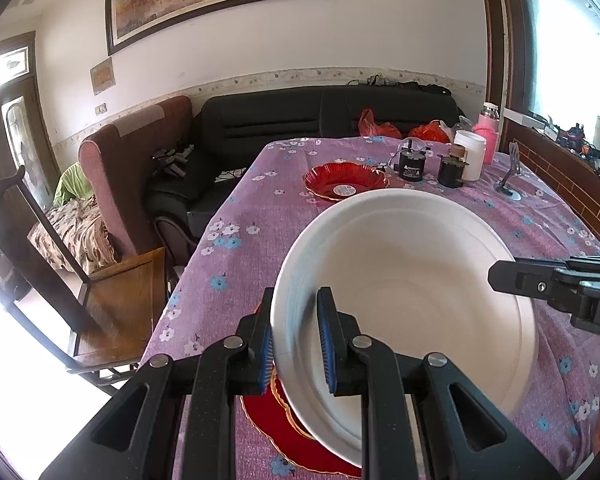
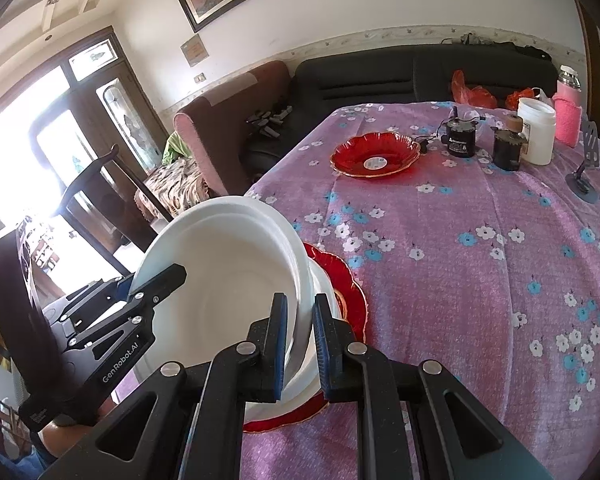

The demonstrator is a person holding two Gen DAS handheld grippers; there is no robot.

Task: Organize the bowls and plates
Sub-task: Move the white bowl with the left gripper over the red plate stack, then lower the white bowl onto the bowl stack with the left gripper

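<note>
With the left gripper (image 1: 294,340) and right gripper (image 2: 300,344) each clamped on the white bowl's (image 1: 412,280) rim, we lower it level onto the red plate (image 2: 350,286), releasing both sides together.

Your table (image 2: 480,280) wears a purple cloth (image 1: 252,264) printed with white and blue flowers. At the near edge a red plate (image 2: 352,280) lies flat on it, under the white bowls. Farther back you have a second red plate (image 2: 374,155) lying alone. Behind that stand two dark cylinders (image 2: 460,136), a white jar (image 2: 536,132) and a pink bottle (image 2: 568,116). To the right a small grey stand (image 2: 584,176) rests on its round base.
</note>
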